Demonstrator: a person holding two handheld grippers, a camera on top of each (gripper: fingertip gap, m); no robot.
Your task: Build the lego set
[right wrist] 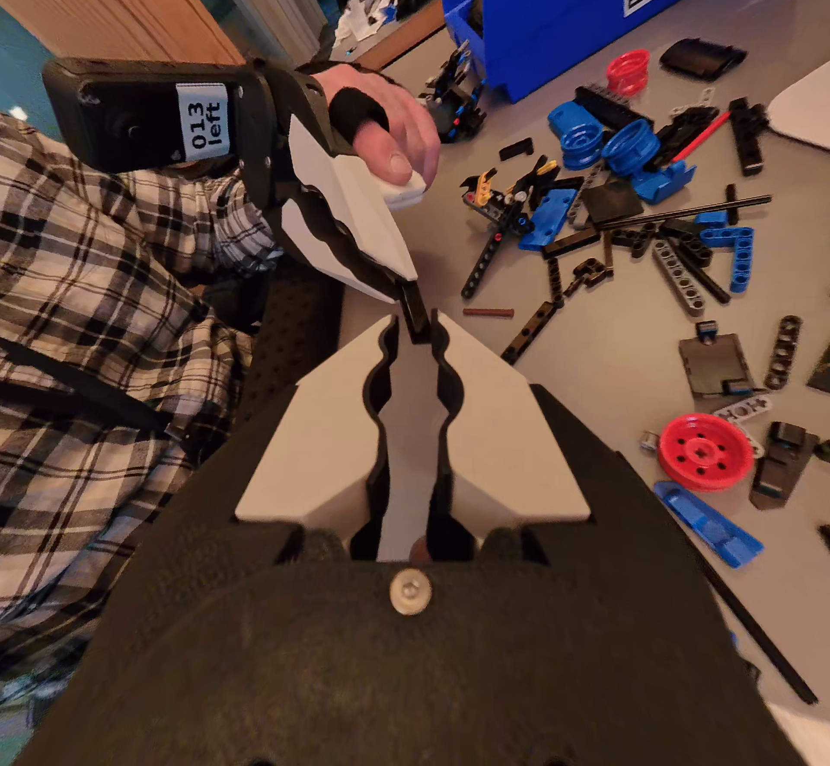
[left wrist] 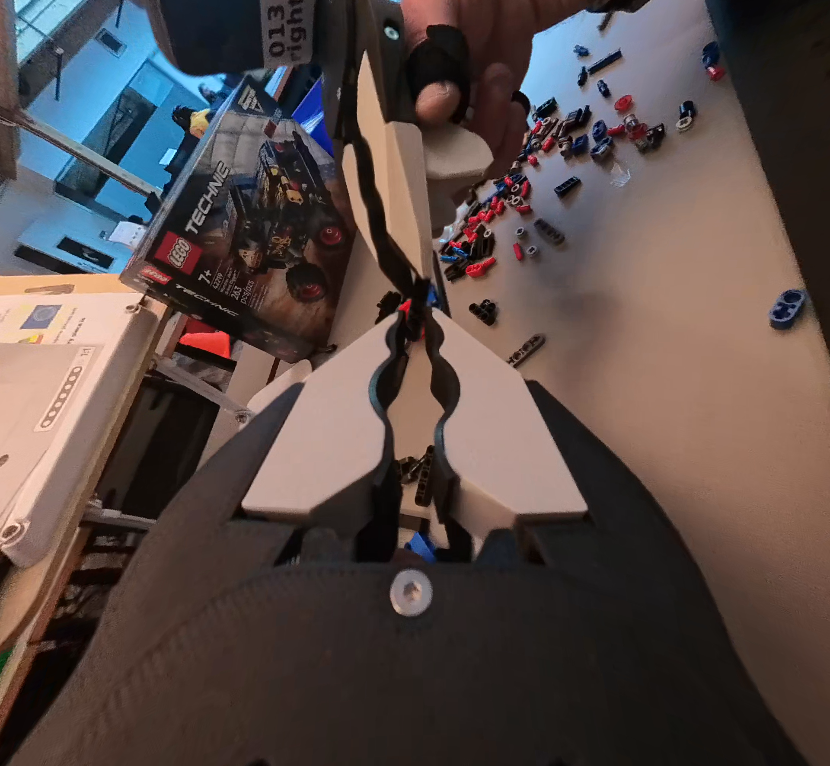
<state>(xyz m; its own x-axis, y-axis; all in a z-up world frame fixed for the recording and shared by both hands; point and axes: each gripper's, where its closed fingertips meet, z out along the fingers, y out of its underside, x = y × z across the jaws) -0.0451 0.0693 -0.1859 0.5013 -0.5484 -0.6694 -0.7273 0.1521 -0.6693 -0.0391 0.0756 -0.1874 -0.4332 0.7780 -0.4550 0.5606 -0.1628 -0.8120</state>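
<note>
A small lego assembly [left wrist: 406,308], black with red and blue bits, sits between the two grippers above the table. My left gripper [left wrist: 414,322] is shut on it from below. My right gripper [left wrist: 415,288] comes in from above and meets it tip to tip. In the right wrist view the piece shows as a short black part [right wrist: 415,317]. My left gripper [right wrist: 406,290] holds it from the upper left, and my right gripper [right wrist: 415,322] is closed around its near end. How the parts join is hidden by the fingers.
The set's box [left wrist: 233,245] stands at the table's far left. Small red, blue and black pins [left wrist: 507,205] lie scattered behind. A blue bin [right wrist: 561,3], blue rims [right wrist: 602,142], a red wheel [right wrist: 705,452] and beams [right wrist: 678,272] lie on the right. A plaid sleeve [right wrist: 112,295] is on the left. Only a small space, under 4 cm, lies between the two pairs of fingers. From the right gripper's tips to the red wheel [right wrist: 705,452] is close to 12 cm.
</note>
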